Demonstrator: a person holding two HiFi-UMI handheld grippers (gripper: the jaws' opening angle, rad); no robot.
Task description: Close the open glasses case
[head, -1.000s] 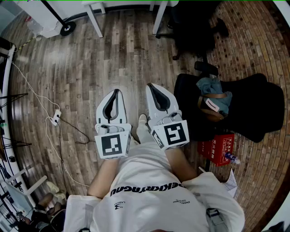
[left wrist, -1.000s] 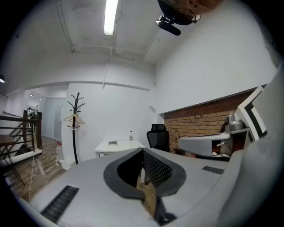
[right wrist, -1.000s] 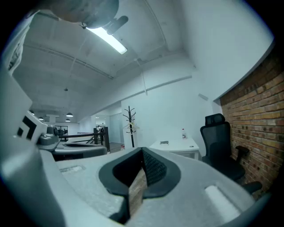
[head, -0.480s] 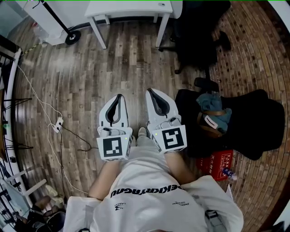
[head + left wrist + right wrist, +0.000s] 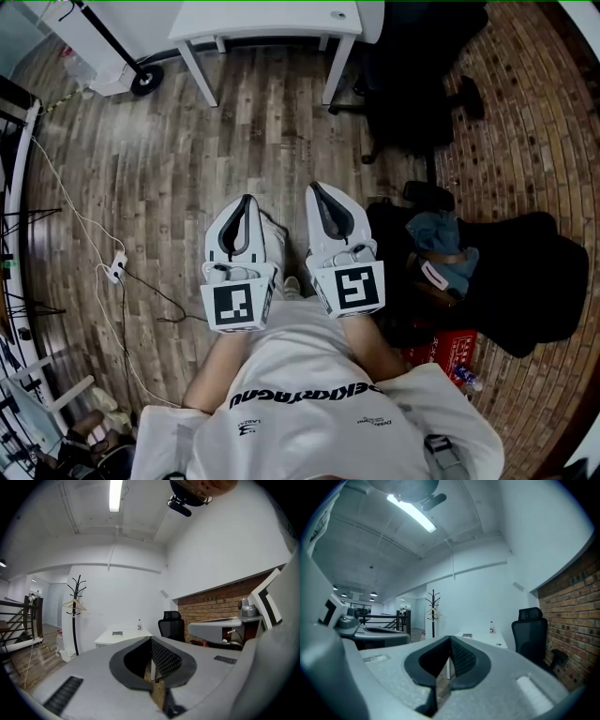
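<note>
**A:** Where are we holding the two tools?

**B:** Side by side in front of our white shirt (image 5: 300, 394), above the brown wooden plank floor (image 5: 141, 178). The white left gripper (image 5: 246, 200) and the white right gripper (image 5: 314, 187) both point away from us. They are close together but not touching.

**A:** And the fingers?

**B:** In the left gripper view the grey, dark-padded fingers (image 5: 168, 660) meet at their tips with nothing between them. The right gripper's fingers (image 5: 464, 662) are also pressed together at the tips and hold nothing.

**A:** Where is the glasses case?

**B:** We cannot tell. Ahead of us stands a white rectangular surface (image 5: 253, 19) on white legs. Both gripper views show a small pale bottle (image 5: 139, 624) near its far edge. A small dark flat thing (image 5: 117, 633) lies nearer the middle, too small for us to name.

**A:** What else is around us?

**B:** A black high-backed office chair (image 5: 412, 75) stands beside the surface's right end, near the red brick wall (image 5: 576, 611). A black coat stand (image 5: 75, 616) rises to the surface's left. To our right a low black padded seat (image 5: 534, 262) carries a blue cloth bundle (image 5: 441, 234). A red box (image 5: 441, 345) lies on the floor just beside that seat.
</note>
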